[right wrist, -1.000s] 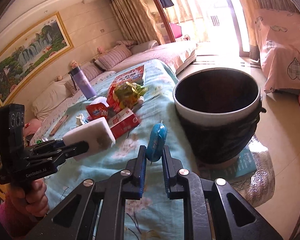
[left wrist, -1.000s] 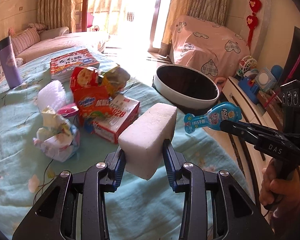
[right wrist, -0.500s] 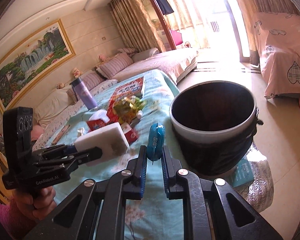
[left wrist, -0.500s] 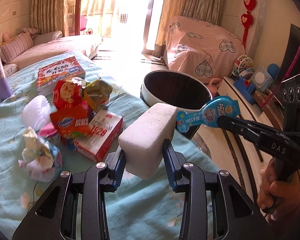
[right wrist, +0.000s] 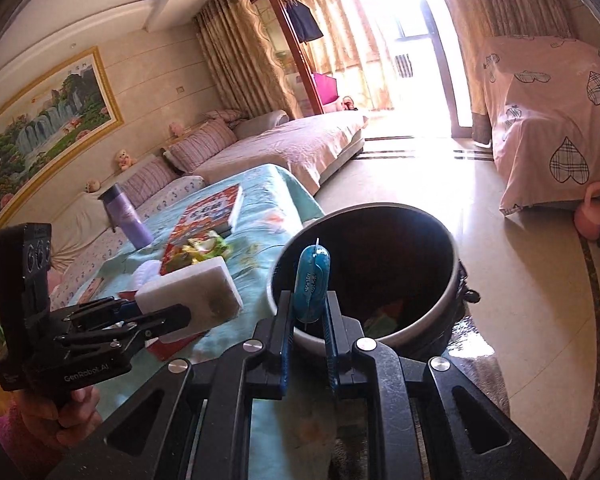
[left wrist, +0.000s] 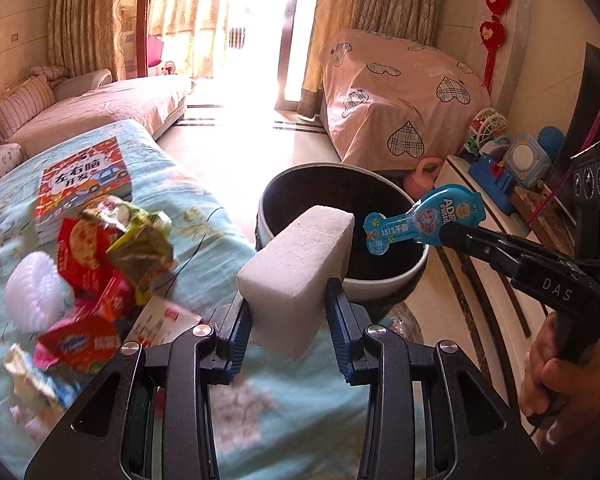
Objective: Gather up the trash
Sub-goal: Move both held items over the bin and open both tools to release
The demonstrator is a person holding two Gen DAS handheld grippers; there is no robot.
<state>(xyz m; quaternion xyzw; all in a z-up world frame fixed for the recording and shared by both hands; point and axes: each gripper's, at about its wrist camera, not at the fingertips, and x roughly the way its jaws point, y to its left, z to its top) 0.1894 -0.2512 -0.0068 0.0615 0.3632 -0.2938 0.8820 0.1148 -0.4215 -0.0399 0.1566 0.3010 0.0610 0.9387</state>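
My left gripper [left wrist: 288, 320] is shut on a white foam block [left wrist: 296, 268], held up near the rim of the round dark bin [left wrist: 380, 276]. My right gripper [right wrist: 307, 320] is shut on a blue bone-shaped wrapper [right wrist: 312, 280], which hangs over the bin's near rim [right wrist: 288, 280]. From the left wrist view the blue wrapper [left wrist: 424, 216] sticks out over the bin mouth from the right gripper [left wrist: 444, 234]. In the right wrist view, the foam block [right wrist: 196, 292] sits left of the bin in the left gripper [right wrist: 172, 318]. Some scraps lie at the bin's bottom [right wrist: 384, 316].
Crumpled snack wrappers [left wrist: 112, 252], a white foam net [left wrist: 36, 296], a red carton [left wrist: 164, 316] and a book [left wrist: 84, 176] lie on the blue-clothed table [left wrist: 188, 208]. A purple flask [right wrist: 126, 216] stands further back. Toys [left wrist: 512, 160] line a low shelf on the right.
Both grippers have moved toward the bin with their loads. The bin now looms larger and the blue wrapper overlaps its mouth. The trash pile has slid left in the left wrist view.
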